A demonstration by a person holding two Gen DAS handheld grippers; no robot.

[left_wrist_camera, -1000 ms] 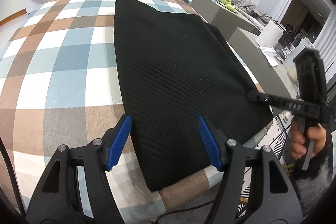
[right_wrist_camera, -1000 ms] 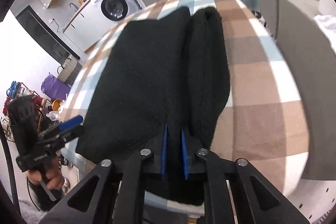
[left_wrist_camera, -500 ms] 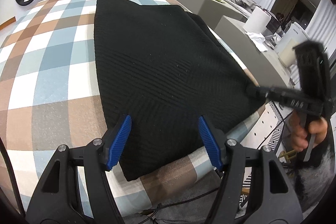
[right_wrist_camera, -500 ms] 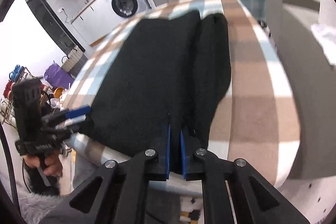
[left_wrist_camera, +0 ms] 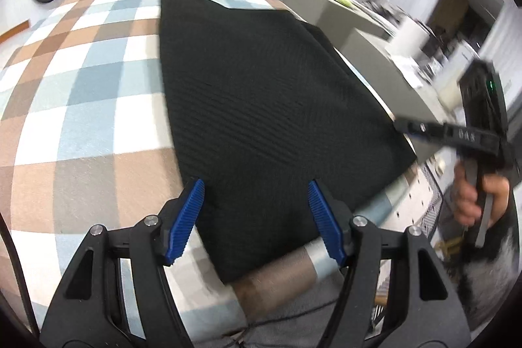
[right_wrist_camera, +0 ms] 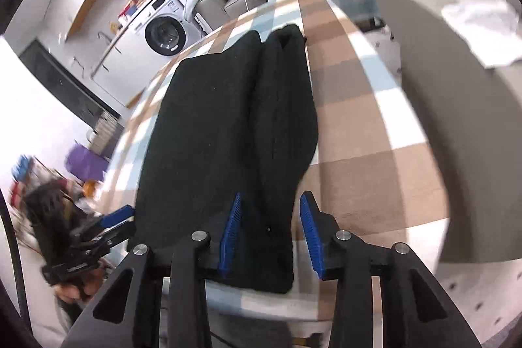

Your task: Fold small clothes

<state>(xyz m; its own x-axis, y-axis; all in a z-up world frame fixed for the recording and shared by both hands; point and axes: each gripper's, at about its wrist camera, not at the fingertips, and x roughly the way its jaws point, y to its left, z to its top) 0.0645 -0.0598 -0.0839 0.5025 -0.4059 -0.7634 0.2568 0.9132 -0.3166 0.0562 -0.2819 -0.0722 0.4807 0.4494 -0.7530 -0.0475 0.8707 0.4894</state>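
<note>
Black knit garment (left_wrist_camera: 267, 106) lying folded on the checked tablecloth (left_wrist_camera: 81, 93), left gripper (left_wrist_camera: 256, 217) wide apart over its near edge, right gripper (right_wrist_camera: 270, 234) with jaws just opening, narrow, straddling the garment's near corner

Bright, even indoor light in both views — no hard shadows on the checked tablecloth (left_wrist_camera: 81, 106). Heavy fisheye bending, black vignette at every corner. Motion blur smears the edges, the right gripper (left_wrist_camera: 404, 124) and the far clutter. The black garment (right_wrist_camera: 228, 132) swallows detail — its weave barely reads.
</note>
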